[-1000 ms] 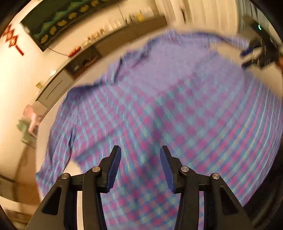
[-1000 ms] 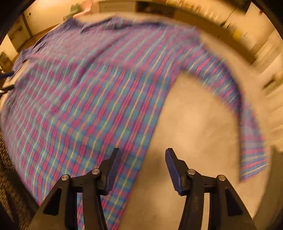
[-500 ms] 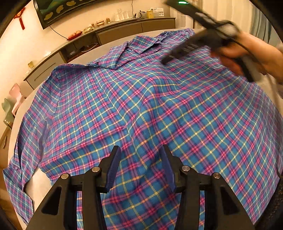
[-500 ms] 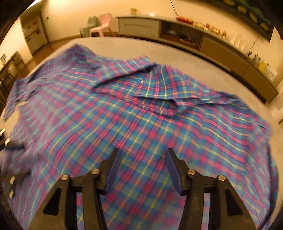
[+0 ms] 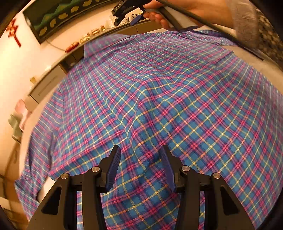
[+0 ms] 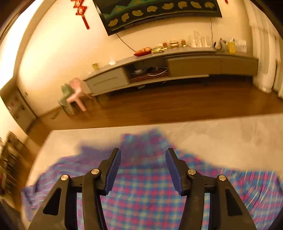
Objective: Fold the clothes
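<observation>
Nearest in the left wrist view, the left gripper (image 5: 140,165) points down at the blue, pink and yellow plaid button-up shirt (image 5: 159,99). Its fingers (image 5: 114,165) stand moderately apart w/ nothing pinched; a raised crease of cloth runs up between them, but the pads don't press on it. Likely it's lined up over that ridge to pinch or flatten it before a fold.

The shirt lies spread across the pale grey surface (image 5: 261,62), back up it seems, one sleeve (image 5: 33,159) trailing off toward the left edge. Spread flat like this, it's ready for folding; no fold is made yet, so the task looks early.

Farther off, at the collar end, a person's hand (image 5: 187,8) carries the right gripper (image 5: 127,13) above the cloth. In its own view, the right gripper (image 6: 143,169) also has fingers about half spread & empty, w/ blurred plaid under them and bare surface (image 6: 221,141) beyond. Whether it touches the fabric can't be told through the blur. Prob. it's heading for the collar or shoulder so both ends can be handled together.

Beyond the surface: wooden floor (image 6: 168,106), small pink plastic chair (image 6: 76,93), long grey low cabinet (image 6: 194,65) against the wall.
</observation>
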